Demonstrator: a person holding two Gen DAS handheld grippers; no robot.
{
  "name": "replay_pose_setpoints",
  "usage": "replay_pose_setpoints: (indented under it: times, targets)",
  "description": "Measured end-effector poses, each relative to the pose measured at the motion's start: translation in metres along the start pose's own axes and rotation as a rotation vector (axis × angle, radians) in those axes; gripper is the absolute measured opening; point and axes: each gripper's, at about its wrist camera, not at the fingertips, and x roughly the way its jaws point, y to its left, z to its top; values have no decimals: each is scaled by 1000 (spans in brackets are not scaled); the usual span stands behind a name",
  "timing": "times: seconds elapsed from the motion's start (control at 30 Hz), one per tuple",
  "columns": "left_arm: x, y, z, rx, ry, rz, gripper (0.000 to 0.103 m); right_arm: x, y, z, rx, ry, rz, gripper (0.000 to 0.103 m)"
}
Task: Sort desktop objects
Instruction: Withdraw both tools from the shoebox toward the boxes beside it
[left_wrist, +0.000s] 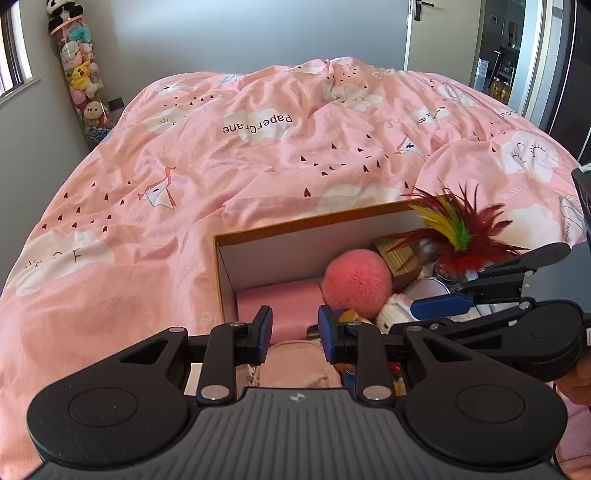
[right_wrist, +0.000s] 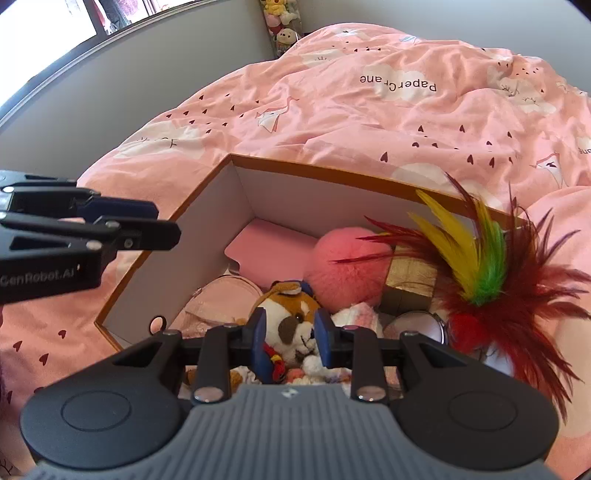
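An open cardboard box (left_wrist: 258, 236) (right_wrist: 236, 206) lies on a pink bedspread and holds several items: a pink fluffy ball (left_wrist: 356, 282) (right_wrist: 345, 266), a feather toy (left_wrist: 454, 230) (right_wrist: 484, 273), a plush dog (right_wrist: 295, 317), a pink pouch (left_wrist: 295, 363) (right_wrist: 218, 299), a gold box (left_wrist: 399, 258) (right_wrist: 410, 277) and a round tin (left_wrist: 426, 290) (right_wrist: 415, 325). My left gripper (left_wrist: 294, 334) is open and empty above the box's near left part; it also shows in the right wrist view (right_wrist: 159, 221). My right gripper (right_wrist: 290, 341) is open, hovering over the plush dog; it also shows in the left wrist view (left_wrist: 436, 310).
The pink bedspread (left_wrist: 258, 147) (right_wrist: 369, 110) surrounds the box. A tall clear tube of plush toys (left_wrist: 79, 74) stands in the far left corner by a window. A door (left_wrist: 443, 33) is at the far right.
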Motion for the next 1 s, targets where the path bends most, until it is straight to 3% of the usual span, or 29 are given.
replay_pose_setpoints:
  times: [0.4, 0.53, 0.63, 0.77, 1.0]
  targets:
    - [-35, -21, -40, -24, -29, -5, 31, -41, 11, -32, -1, -73, -31, 37]
    - [-48, -24, -58, -44, -20, -35, 31, -64, 13, -49, 19, -109, 10, 37]
    - [-49, -23, -75, -70, 35, -84, 34, -77, 16, -64, 53, -105, 66, 37]
    - [-42, -24, -100, -82, 115, -103, 50, -83, 23, -85, 67, -62, 104, 37]
    - [-24, -20, -128, -132, 279, -98, 50, -49, 37, -119, 62, 147, 141, 38]
